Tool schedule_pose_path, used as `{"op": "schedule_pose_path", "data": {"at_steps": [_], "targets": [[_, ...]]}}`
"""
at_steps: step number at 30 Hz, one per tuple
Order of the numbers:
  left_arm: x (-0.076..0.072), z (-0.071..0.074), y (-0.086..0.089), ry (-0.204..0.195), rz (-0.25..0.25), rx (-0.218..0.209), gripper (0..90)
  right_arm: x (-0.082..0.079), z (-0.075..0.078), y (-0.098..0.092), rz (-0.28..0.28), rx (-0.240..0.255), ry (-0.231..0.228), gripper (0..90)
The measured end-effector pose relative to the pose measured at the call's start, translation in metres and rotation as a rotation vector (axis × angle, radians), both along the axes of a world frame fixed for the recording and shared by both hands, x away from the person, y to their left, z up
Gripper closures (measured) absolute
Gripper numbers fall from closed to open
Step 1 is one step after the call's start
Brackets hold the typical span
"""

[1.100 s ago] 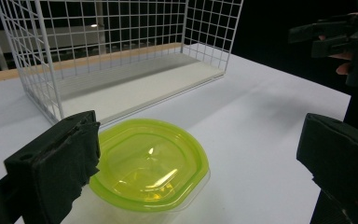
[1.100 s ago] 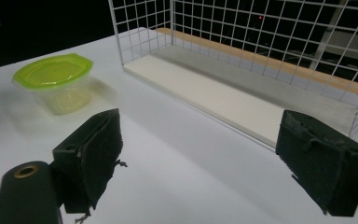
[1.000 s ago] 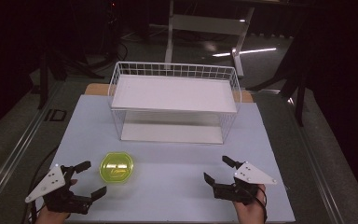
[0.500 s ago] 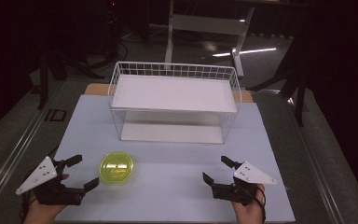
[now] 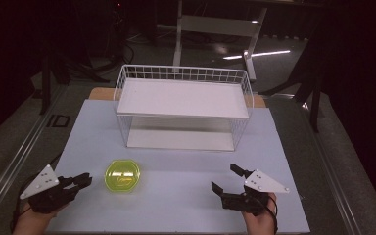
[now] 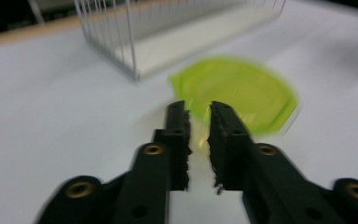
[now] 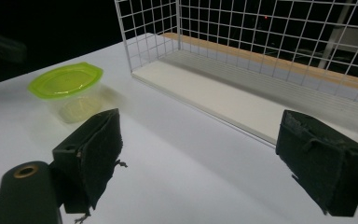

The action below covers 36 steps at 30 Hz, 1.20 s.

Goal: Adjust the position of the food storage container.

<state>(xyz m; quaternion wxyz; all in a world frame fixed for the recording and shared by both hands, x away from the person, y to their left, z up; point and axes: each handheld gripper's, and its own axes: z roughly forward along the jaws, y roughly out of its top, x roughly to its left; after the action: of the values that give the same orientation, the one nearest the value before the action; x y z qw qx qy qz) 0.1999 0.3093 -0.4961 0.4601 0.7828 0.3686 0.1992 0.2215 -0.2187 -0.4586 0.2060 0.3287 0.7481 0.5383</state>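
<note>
Blur smears the left gripper view, so the near rim of the green-lidded container (image 6: 235,93) is hard to read, and the tips of the left gripper (image 6: 198,109) overlap that rim in the picture; whether they touch it I cannot tell. Its 2 fingers (image 6: 177,135) have just been closing and now stand nearly pressed together, a thin slit between them and nothing gripped. In the high view the left gripper (image 5: 85,179) sits at lower left of the frame, just left of the container (image 5: 122,175), with the person's hand cut off by the bottom edge.

Over at lower right, the right gripper (image 5: 227,178) rests with its fingers (image 5: 237,170) spread wide and empty, well apart from the container. Its own view shows both pads (image 7: 95,149) cut off at the bottom, the container (image 7: 67,88) at upper left, its clear tub dim under the lid.

Behind, in the upper middle, the white wire basket (image 5: 183,73) stands with a white shelf panel inside; its mesh hides little. It is the only bulk on the bench (image 5: 176,196).

Bare bench runs between the 2 grippers and in front of the basket. The bench's left edge lies close beside the left gripper, dark floor beyond.
</note>
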Motion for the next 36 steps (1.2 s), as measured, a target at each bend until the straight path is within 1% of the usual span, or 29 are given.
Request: {"op": "schedule_pose_path", "data": {"at_steps": [1,2,3,4,5,8,12,15,17,19,20,25,28,29,30,31,33,36], "targets": [[0.002,-0.003,-0.001,0.031,0.000,0.017,88.4,0.000,0.000,0.000,0.000,-0.001,0.004,14.3],[0.005,-0.007,-0.003,0.048,0.000,0.048,89.7,0.000,0.000,0.000,0.000,-0.003,0.005,14.2],[0.007,-0.010,-0.004,0.064,-0.004,0.069,90.0,0.000,0.000,0.000,0.000,-0.003,0.004,14.3],[0.009,-0.012,-0.006,0.079,-0.008,0.073,90.0,0.000,0.000,0.000,0.000,-0.003,0.004,14.3],[0.011,-0.013,-0.006,0.082,-0.014,0.075,90.0,0.000,0.000,0.000,0.000,-0.003,0.002,14.3],[0.015,-0.017,-0.013,0.109,-0.039,0.079,90.0,-0.001,0.000,0.000,0.002,-0.001,0.002,14.3],[0.020,-0.020,-0.024,0.147,-0.059,0.118,90.0,0.000,-0.001,0.000,0.004,-0.001,0.006,14.3],[0.024,-0.022,-0.029,0.156,-0.067,0.106,90.0,-0.001,0.000,-0.001,0.006,-0.004,0.005,14.3],[0.025,-0.024,-0.032,0.162,-0.077,0.108,90.0,-0.001,0.000,-0.001,0.006,-0.003,0.003,14.3],[0.025,-0.024,-0.032,0.162,-0.077,0.108,90.0,-0.001,0.000,-0.001,0.006,-0.004,0.002,14.3],[0.027,-0.027,-0.041,0.180,-0.097,0.120,90.0,-0.001,0.000,-0.002,0.005,-0.002,0.001,14.3],[0.031,-0.028,-0.055,0.185,-0.121,0.121,90.0,-0.001,0.000,-0.002,0.005,0.000,0.001,14.3],[0.033,-0.029,-0.065,0.191,-0.138,0.140,90.0,-0.001,0.000,-0.003,0.005,0.002,0.001,14.3],[0.033,-0.029,-0.070,0.193,-0.144,0.136,90.0,-0.001,0.000,-0.003,0.005,0.003,0.003,14.3],[0.033,-0.029,-0.070,0.193,-0.144,0.136,90.0,-0.001,0.000,-0.003,0.005,0.003,0.003,14.3],[0.035,-0.028,-0.078,0.195,-0.160,0.141,90.0,-0.001,0.000,-0.003,0.004,0.004,0.003,14.3],[0.036,-0.028,-0.083,0.198,-0.163,0.133,90.0,-0.001,0.001,-0.003,0.004,0.003,0.002,14.3],[0.037,-0.029,-0.090,0.204,-0.182,0.136,90.0,-0.001,0.001,-0.003,0.004,0.003,0.001,14.3]]}}
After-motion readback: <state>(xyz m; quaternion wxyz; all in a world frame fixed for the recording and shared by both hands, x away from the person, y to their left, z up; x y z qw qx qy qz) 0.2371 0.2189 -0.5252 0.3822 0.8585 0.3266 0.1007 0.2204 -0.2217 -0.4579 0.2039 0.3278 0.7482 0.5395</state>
